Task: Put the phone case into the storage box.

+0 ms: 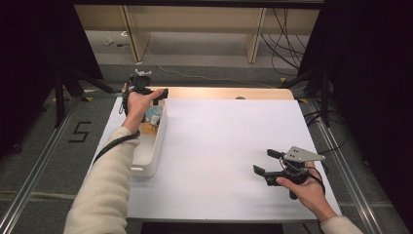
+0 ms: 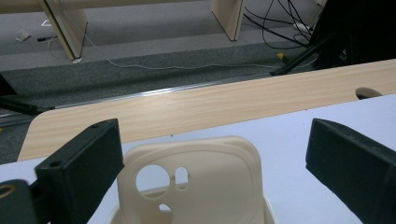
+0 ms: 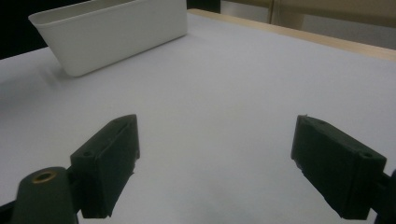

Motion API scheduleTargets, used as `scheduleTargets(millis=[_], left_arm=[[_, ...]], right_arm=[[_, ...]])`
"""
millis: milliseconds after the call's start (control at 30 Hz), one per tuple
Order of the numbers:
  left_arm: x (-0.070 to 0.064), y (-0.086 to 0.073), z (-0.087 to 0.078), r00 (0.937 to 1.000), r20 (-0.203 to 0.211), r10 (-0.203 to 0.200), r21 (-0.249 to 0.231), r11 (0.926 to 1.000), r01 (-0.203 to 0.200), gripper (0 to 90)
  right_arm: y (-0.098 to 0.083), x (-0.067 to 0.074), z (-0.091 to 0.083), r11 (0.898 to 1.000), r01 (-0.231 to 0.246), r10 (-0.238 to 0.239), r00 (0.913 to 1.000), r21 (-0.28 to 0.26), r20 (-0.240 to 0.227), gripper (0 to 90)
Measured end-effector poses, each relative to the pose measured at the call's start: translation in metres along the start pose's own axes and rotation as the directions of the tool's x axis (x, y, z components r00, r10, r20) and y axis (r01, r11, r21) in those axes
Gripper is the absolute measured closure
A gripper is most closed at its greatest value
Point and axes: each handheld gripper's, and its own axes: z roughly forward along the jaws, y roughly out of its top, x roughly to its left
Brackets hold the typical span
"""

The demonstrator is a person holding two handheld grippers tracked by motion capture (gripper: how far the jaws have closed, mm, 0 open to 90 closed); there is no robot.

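Note:
A white bin point(image 1: 155, 146) stands along the left side of the white table point(image 1: 229, 141). My left gripper point(image 1: 158, 95) hovers over the bin's far end, open. In the left gripper view its jaws stand wide apart around point(image 2: 215, 137), and a cream phone case point(image 2: 196, 182) with camera holes rises upright between them, touching neither. The bin holds several small items point(image 1: 153, 118), blue and orange among them. My right gripper point(image 1: 264, 162) is open just above the table at the front right, and nothing lies between its jaws point(image 3: 215, 135). From there the bin point(image 3: 112, 32) shows at the far left.
A bare wooden strip point(image 1: 229, 92) runs along the table's far edge, with a cable hole point(image 2: 368, 92) in it. Beyond it are grey floor, cables point(image 1: 287, 44) and wooden furniture legs. A metal rail point(image 1: 29, 195) runs beside the table on the left.

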Motion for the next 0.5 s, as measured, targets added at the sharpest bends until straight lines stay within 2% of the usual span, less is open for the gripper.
scheduleTargets(millis=[500], left_arm=[[-0.003,-0.004,-0.017,0.9995,0.03,0.007,-0.022,0.9997,-0.007,8.0]], right_arm=[[0.0,0.0,0.0,1.0,-0.001,0.001,1.0,0.002,-0.001,16.1]])
